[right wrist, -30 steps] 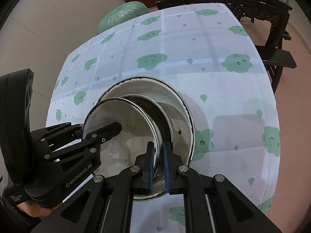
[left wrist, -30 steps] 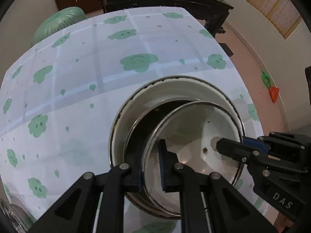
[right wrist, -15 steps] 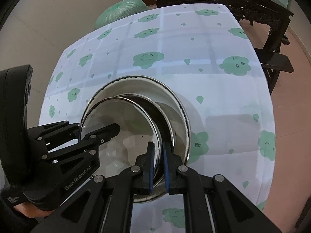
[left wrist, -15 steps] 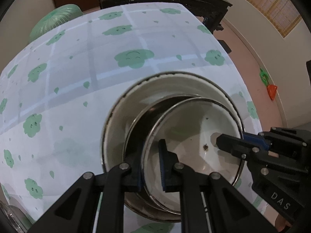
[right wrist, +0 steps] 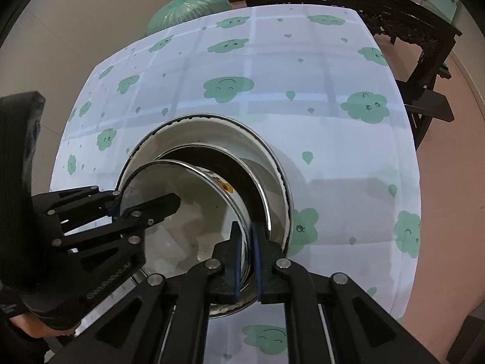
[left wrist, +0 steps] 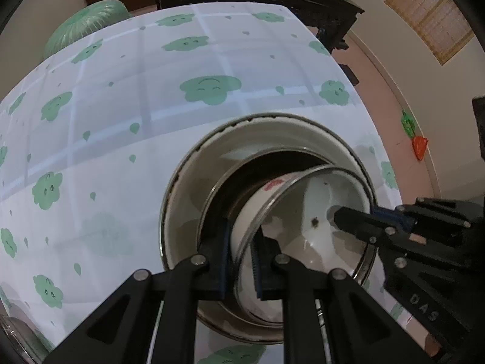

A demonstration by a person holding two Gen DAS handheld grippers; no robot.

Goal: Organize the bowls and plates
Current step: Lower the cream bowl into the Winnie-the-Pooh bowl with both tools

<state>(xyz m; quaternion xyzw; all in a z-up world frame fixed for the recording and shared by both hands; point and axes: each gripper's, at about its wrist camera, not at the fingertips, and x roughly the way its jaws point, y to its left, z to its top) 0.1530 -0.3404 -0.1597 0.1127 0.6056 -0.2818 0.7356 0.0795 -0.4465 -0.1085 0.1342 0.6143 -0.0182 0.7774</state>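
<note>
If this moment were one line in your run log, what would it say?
left gripper: shut on small bowl rim | right gripper: shut on opposite rim | small bowl: tilted, inside big bowl

Inner bowl point(left wrist: 303, 212) now lifted, tilted above nested bowls point(left wrist: 194, 188); decorated outer wall exposed.

Matte black hand-held grippers with blue pads

The left hand-held gripper point(left wrist: 242, 268) and right hand-held gripper point(right wrist: 247, 262) show silver pivot screws, triangular cut-outs, "DAS" lettering.

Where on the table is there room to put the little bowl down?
Bare tablecloth lies beyond the big bowl, toward the dark wooden table, and to its right. It is crowded where both grippers hold the small bowl inside the nested bowls.
</note>
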